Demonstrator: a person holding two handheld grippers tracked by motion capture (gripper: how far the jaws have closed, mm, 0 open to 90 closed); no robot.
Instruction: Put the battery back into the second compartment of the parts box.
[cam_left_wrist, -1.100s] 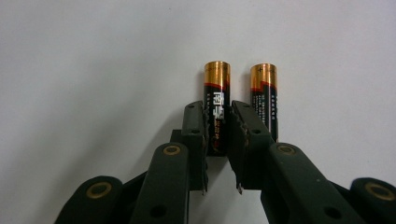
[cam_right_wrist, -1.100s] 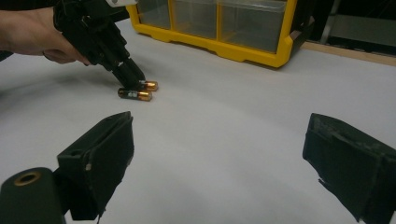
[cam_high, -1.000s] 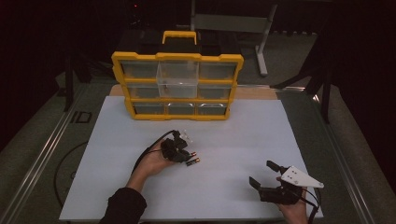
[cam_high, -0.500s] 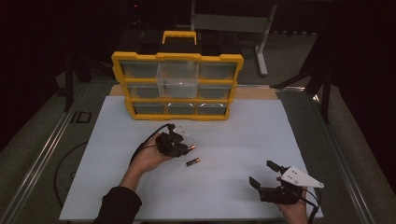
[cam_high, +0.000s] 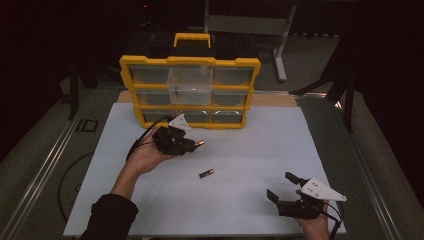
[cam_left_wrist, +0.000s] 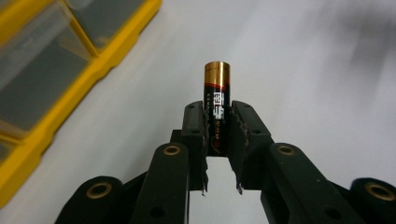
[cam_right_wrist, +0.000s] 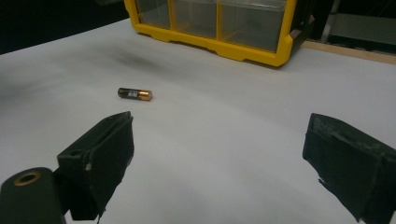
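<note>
**bolt_bin:** Looking at the big stuff first: why is the yellow drawer organizer (cam_high: 190, 92) parked at the far edge of the white mat (cam_high: 310, 150), well ahead of both sets of jaws?

**aa_fan:** My guess is it's where the batteries are headed. Its clear drawers face the person, and one middle drawer (cam_high: 190, 86) sticks out toward them (looks pulled open to receive something). I can't make out anything solid inside it or the others, just glare and dark shapes.

**bolt_bin:** And the left gripper (cam_high: 192, 145)?

**aa_fan:** Lifted off the mat, jaws pinching a battery (cam_left_wrist: 216, 100) by its lower half, so the gold end pokes out past the tips. In the left gripper view the organizer sits off to the jaws' left. Gripping it near one end leaves the other free to tip into a drawer, I'd say.

**bolt_bin:** Right gripper (cam_high: 285, 187)?

**aa_fan:** Resting low at the near edge, jaws spread wide with nothing between them. A second battery (cam_right_wrist: 135, 94) lies flat on the mat ahead of them, nearer the left jaw, well apart from both. Probably waiting its turn.
</note>
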